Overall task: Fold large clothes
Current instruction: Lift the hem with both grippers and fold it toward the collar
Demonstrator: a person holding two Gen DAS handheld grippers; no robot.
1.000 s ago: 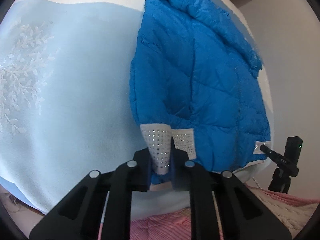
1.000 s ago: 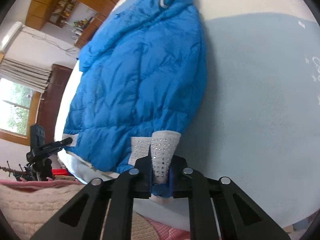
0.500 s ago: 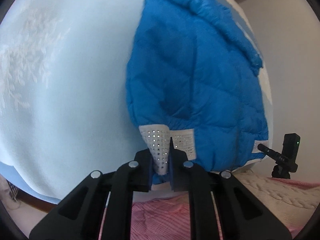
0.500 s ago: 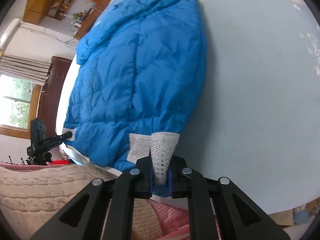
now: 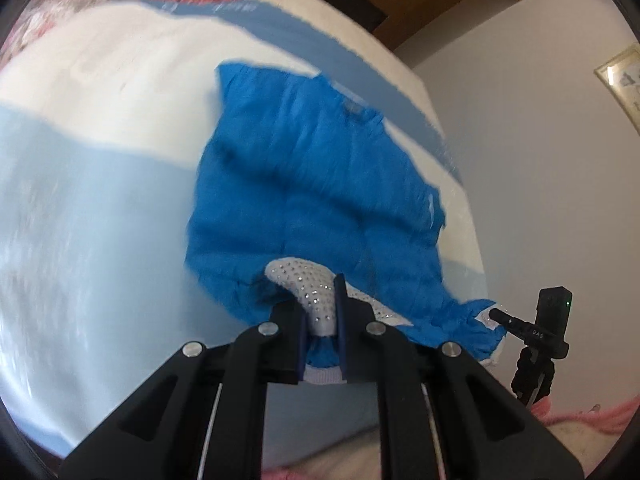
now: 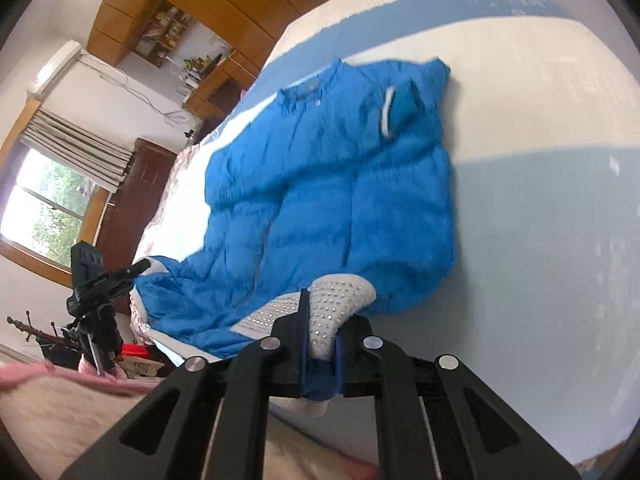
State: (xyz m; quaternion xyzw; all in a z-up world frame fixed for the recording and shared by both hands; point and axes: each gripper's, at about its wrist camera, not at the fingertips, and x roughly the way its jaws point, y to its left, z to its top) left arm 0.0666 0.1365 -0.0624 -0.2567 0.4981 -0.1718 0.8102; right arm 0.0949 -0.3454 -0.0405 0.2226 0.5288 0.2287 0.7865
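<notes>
A blue quilted puffer jacket (image 5: 316, 184) lies on a bed covered by a pale blue and white sheet (image 5: 92, 184); it also shows in the right wrist view (image 6: 340, 200). My left gripper (image 5: 322, 314) is shut on the jacket's grey studded hem band (image 5: 308, 280) at one corner. My right gripper (image 6: 320, 334) is shut on the studded hem band (image 6: 340, 296) at the other corner. Both hem corners are lifted off the bed, and the lower jacket is raised and bunched. The collar end rests on the sheet (image 6: 540, 220).
A black camera on a tripod (image 5: 540, 336) stands beside the bed's near corner; it also shows in the right wrist view (image 6: 96, 292). A pink knit blanket (image 6: 52, 412) lies at the bed's near edge. A white wall (image 5: 540, 140), wooden cabinets (image 6: 168, 8) and a window (image 6: 44, 208) surround the bed.
Both grippers have lifted the hem and carried it up and toward the collar. The jacket's lower part now rises off the bed and bunches. The views are tilted and blurred by motion.
</notes>
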